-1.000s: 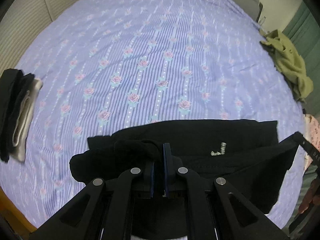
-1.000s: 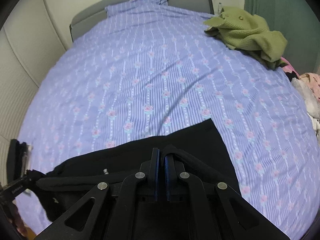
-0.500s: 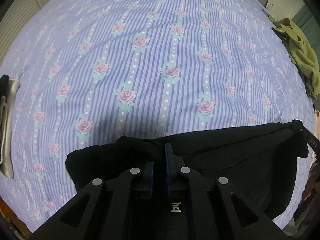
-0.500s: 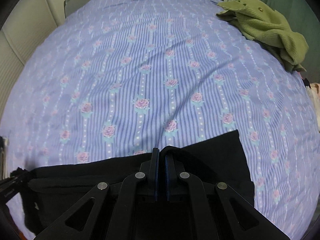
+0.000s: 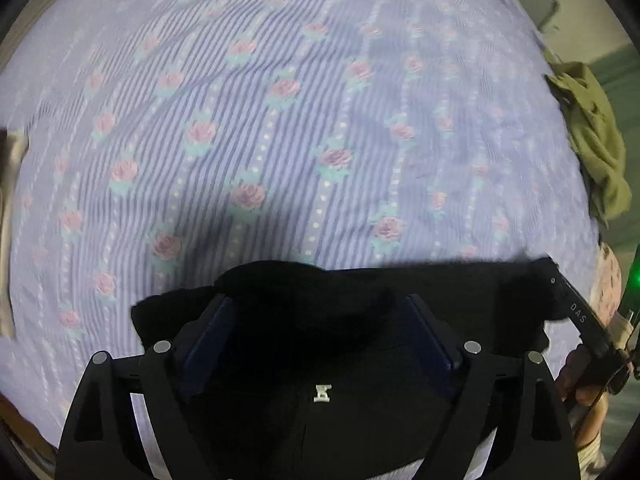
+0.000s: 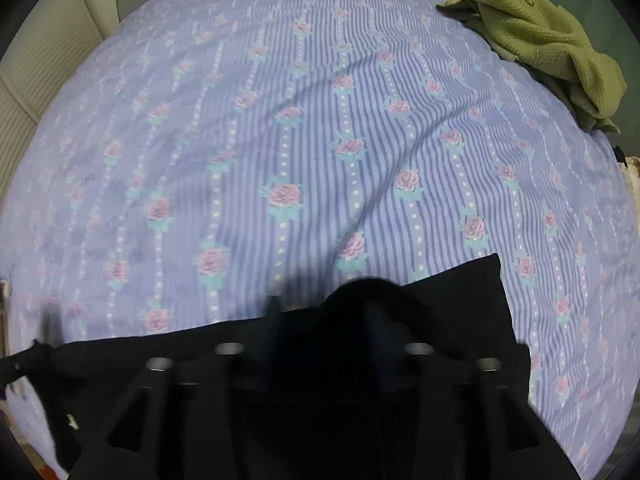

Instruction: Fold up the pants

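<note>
Pants: black pants lie at the near edge of the bed, spread left to right on the striped, rose-printed cover; a small pale mark shows on the cloth.
Left tongs: left tongs point down over the pants, jaws opening, wide apart; a raised hump of cloth sits between them, pads off it.
Right tongs: right tongs blurred, jaws opening, a bump of black cloth between them, released.
Far right: an olive garment lies crumpled on the bed, well apart from the pants.
</note>
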